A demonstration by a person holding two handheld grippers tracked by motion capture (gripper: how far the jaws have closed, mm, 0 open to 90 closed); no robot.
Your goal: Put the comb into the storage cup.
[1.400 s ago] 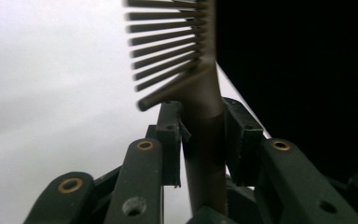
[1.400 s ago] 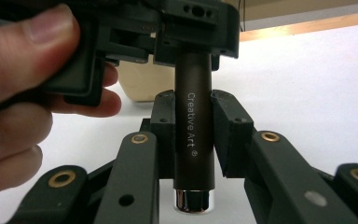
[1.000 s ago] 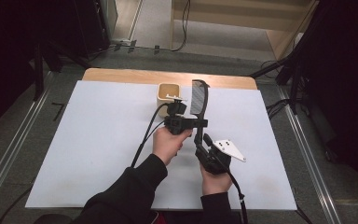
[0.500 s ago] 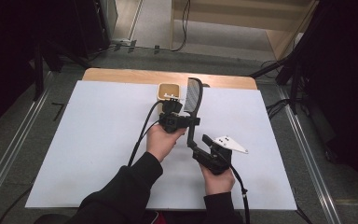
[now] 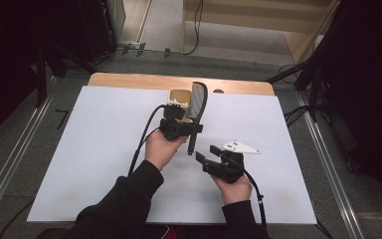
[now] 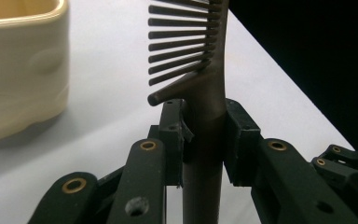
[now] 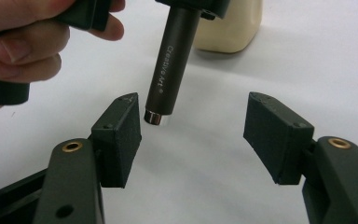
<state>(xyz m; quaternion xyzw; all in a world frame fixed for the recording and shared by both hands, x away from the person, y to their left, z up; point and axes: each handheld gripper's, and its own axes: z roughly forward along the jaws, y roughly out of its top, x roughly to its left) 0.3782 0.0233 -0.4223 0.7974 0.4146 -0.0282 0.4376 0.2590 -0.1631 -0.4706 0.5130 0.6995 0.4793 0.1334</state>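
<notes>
Left gripper [image 6: 200, 135] fingers pinch the comb [image 6: 205, 93] handle, right of the cream cup [image 6: 18, 65] at the far edge; right gripper [image 7: 191, 135] fingers, just opened, stand spread near the handle's end.

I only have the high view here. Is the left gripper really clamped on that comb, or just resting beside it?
Observer: Clamped. In the left gripper view, both pads of the left gripper press on the handle of the comb, just below the teeth.
Operator: What is the right gripper doing?
Observer: The jaws of the right gripper have just been opening. The comb's metal-capped end shows in the gap between them, close to one pad, and neither pad presses on it.
Operator: Any marking on the handle?
Observer: Yes, the right gripper view shows "Creative Art" printed along it.
</notes>
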